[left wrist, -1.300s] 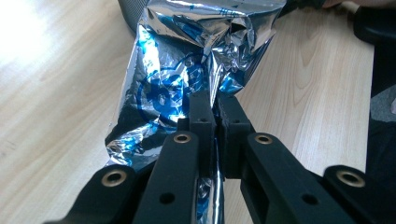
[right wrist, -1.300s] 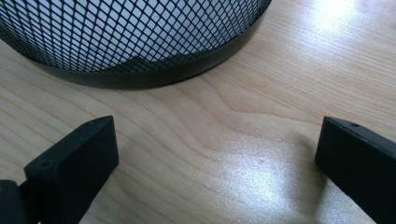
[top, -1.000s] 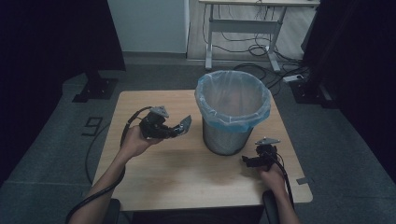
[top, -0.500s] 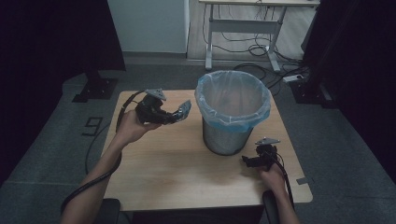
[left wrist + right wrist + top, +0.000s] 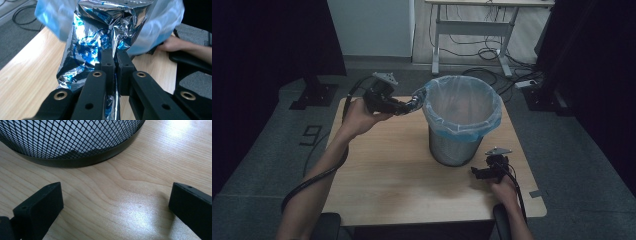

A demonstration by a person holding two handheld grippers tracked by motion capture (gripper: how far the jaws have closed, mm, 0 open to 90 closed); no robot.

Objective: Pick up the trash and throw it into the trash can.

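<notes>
Now, left tool (image 5: 115, 62): you pinch foil bag (image 5: 100, 37) by its lower edge
bag: light, crinkly, slippery; grip flat seam
right tool (image 5: 115, 202): jaws apart, idle on surface (image 5: 130, 182)

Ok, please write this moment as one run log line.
left gripper: shut on foil bag, at bin rim | right gripper: open, on table

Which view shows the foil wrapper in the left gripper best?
The left gripper view: the crumpled silver-and-blue foil wrapper sits large and sharp there, pinched between the left gripper's closed jaws. The high view shows it as a small glint at the bin liner's rim.
</notes>
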